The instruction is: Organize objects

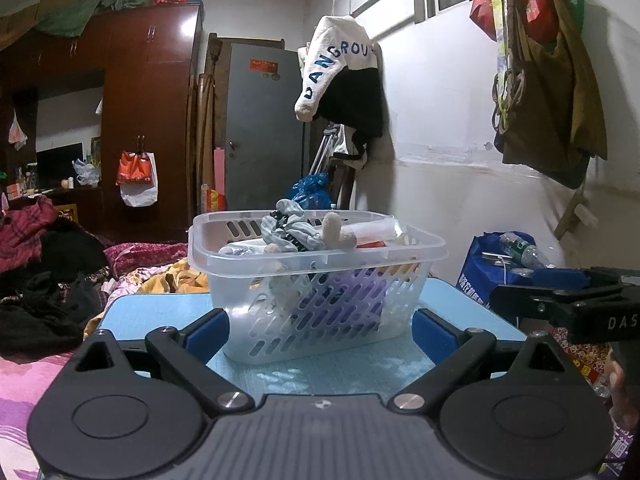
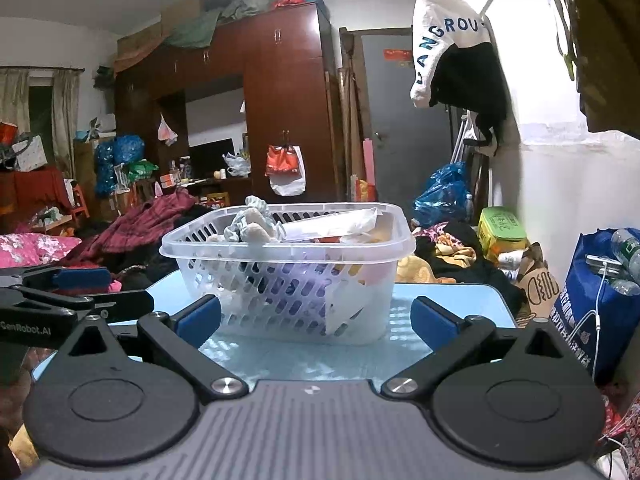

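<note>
One translucent plastic basket (image 1: 320, 280) with slotted walls and a broad flat rim sits on a pale blue tabletop (image 1: 160, 312), filled nearly to the brim: a grey-and-black patterned cloth (image 1: 288, 228) and a beige plush piece (image 1: 338, 232) rise above the rim, a clear wrapped packet (image 1: 376, 229) lies beside them, and something purple shows through the slots lower down. From the left wrist view the basket's long axis runs roughly left to right, its near corner turned slightly toward the camera; from the right wrist view it (image 2: 288, 276) again lies crosswise, one long wall facing the lens. The left gripper (image 1: 320, 330) rests low at the near table edge with its blue-padded fingers spread wide, the basket just ahead between them, and nothing held. The right gripper (image 2: 316, 320) sits likewise, fingers wide apart and empty, the basket near its pads. Each tool shows at the edge of the other's view. Around the table lie heaped clothes and bedding (image 2: 132, 228); behind stand a dark red wardrobe (image 1: 148, 100), a grey door (image 1: 264, 128), a white-and-black garment with blue letters (image 1: 340, 76) hanging by the white wall, and a blue bag holding bottles (image 2: 592, 292).
</note>
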Action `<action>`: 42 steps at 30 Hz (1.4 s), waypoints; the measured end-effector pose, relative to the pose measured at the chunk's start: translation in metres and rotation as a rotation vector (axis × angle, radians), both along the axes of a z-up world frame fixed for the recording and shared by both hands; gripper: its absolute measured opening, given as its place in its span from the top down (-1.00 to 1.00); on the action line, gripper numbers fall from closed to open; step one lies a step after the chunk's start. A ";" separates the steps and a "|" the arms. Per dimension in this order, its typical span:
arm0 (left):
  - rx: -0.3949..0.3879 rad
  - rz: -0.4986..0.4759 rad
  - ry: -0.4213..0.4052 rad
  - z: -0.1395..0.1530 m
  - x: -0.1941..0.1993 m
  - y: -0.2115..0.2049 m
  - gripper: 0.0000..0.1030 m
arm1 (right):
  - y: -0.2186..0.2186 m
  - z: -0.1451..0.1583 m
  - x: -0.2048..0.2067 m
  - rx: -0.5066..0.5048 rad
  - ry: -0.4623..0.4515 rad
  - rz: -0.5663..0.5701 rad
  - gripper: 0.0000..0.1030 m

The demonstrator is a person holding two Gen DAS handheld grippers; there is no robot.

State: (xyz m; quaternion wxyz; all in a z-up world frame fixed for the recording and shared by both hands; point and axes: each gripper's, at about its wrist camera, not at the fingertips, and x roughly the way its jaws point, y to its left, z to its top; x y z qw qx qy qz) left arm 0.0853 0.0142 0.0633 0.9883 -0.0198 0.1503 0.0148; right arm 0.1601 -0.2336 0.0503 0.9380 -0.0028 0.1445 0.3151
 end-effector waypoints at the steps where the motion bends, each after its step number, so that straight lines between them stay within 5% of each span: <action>1: 0.002 0.003 -0.001 0.000 0.000 0.000 -0.92 | 0.000 0.000 0.000 0.001 0.000 -0.001 -1.00; 42: 0.016 0.027 0.001 0.000 0.010 -0.005 -0.92 | 0.004 0.001 -0.003 -0.014 -0.003 0.017 -1.00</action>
